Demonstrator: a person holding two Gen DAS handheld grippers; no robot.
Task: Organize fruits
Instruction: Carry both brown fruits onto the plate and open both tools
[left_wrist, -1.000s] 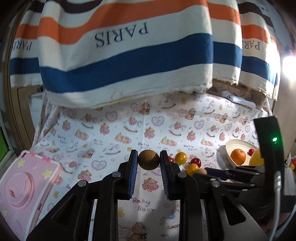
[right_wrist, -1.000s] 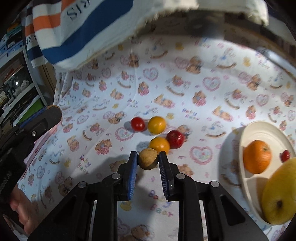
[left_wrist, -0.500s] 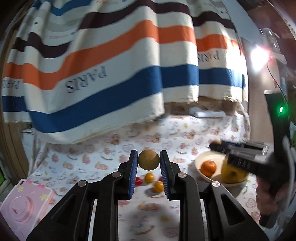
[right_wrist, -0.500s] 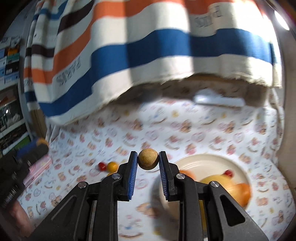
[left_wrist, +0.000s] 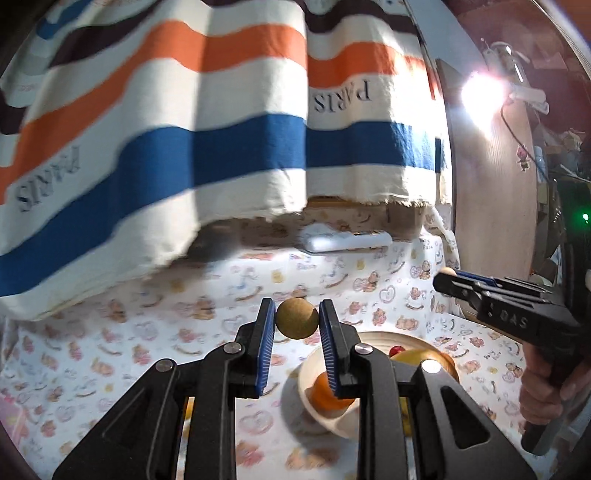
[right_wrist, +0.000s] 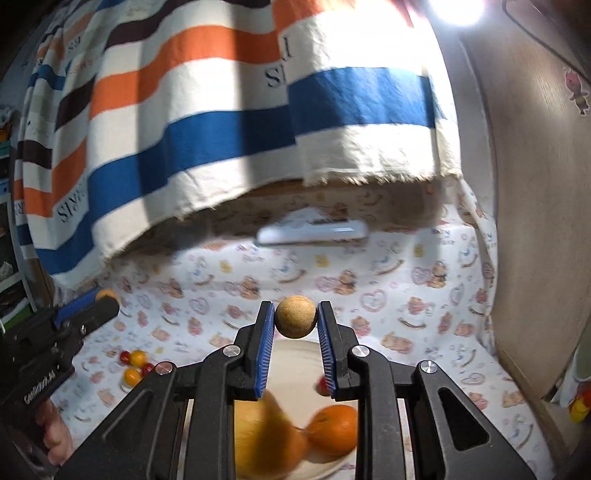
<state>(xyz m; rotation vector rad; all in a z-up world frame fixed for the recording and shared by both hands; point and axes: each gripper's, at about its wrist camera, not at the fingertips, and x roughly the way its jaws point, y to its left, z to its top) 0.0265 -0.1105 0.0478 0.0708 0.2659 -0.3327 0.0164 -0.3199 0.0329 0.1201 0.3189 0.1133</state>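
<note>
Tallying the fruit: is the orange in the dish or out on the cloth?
In the dish: the orange lies inside its rim.

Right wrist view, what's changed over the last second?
The right gripper has lifted away from the small tomatoes and swung over the plate with the orange. The left gripper rose and turned that way too. Unchanged: both stay shut on their cork balls, fruit unmoved.

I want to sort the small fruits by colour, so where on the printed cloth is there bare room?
Bare cloth lies between the plate and the white remote, and right of the plate toward the wooden panel. Crowded: the plate itself, and the small tomato cluster on the left.
</note>
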